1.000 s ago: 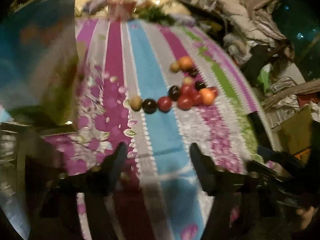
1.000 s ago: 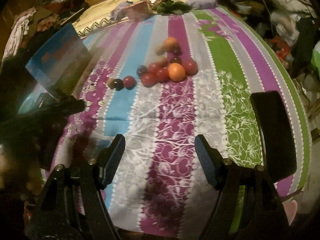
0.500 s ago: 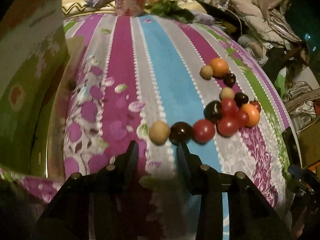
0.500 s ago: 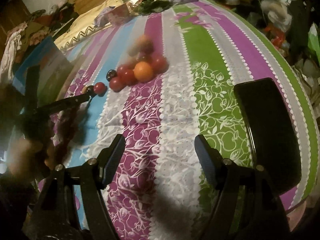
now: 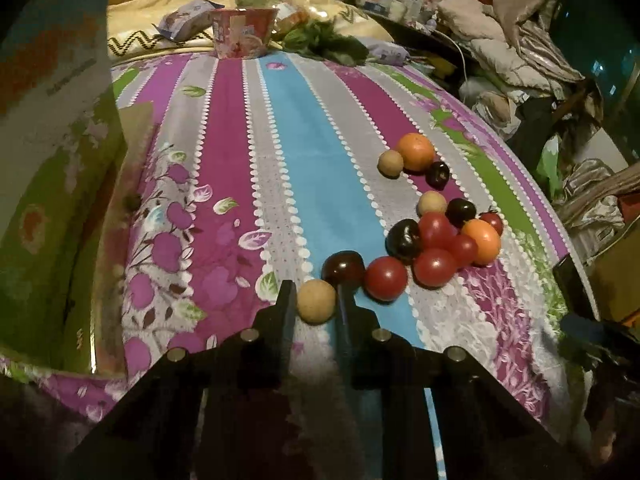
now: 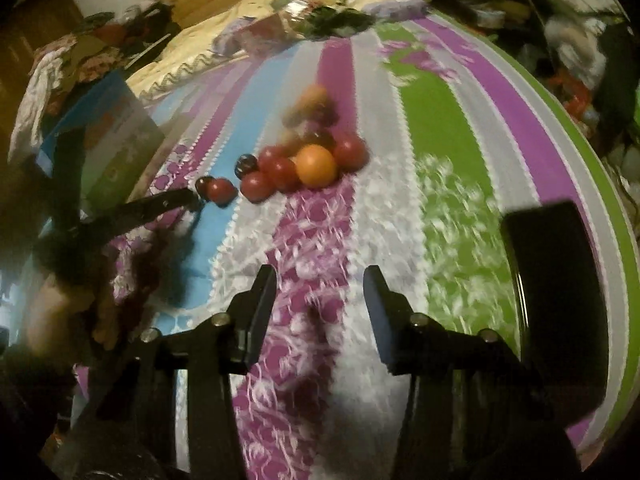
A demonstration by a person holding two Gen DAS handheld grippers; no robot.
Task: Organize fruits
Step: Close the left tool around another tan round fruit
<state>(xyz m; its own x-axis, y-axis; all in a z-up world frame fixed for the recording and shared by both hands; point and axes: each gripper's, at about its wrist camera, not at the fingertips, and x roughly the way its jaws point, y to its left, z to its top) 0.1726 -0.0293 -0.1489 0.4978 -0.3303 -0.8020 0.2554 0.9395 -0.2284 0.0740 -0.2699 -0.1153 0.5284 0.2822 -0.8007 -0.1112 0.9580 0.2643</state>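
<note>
Tan and round, the small fruit (image 5: 316, 301) at the near end of the row now sits clamped in the left gripper (image 5: 314, 304); its jaws have just closed from wide apart, so the first pick looks secured. A dark plum (image 5: 343, 267) touches it and may roll. From the right wrist, the right gripper (image 6: 319, 286) hangs over bare striped bedspread (image 6: 440, 128), jaws apart though just narrowed, short of the fruit pile (image 6: 316, 165). A black phone (image 6: 554, 280) lies beside it.
</note>
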